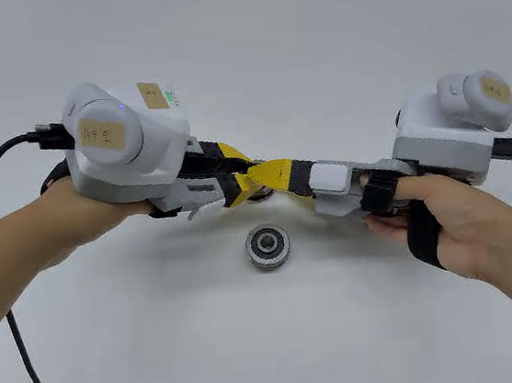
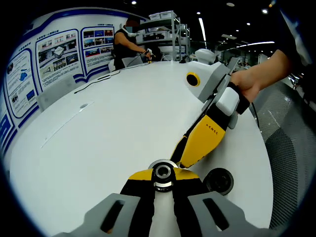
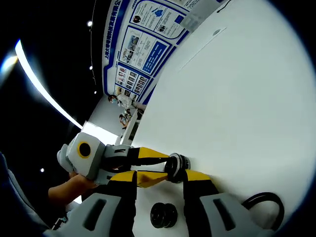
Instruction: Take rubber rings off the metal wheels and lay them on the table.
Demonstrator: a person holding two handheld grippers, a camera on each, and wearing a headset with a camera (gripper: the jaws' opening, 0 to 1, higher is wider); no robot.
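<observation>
Metal wheel [image 2: 163, 174] in left tool [image 2: 163, 177]

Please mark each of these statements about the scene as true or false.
1. The left gripper holds a wheel between its jaws. True.
2. A second wheel lies on the table. True.
3. The right gripper is far from the left one. False: their tips meet at the held wheel.
4. The second wheel is bare metal. False: a black rubber ring sits around it.
</observation>
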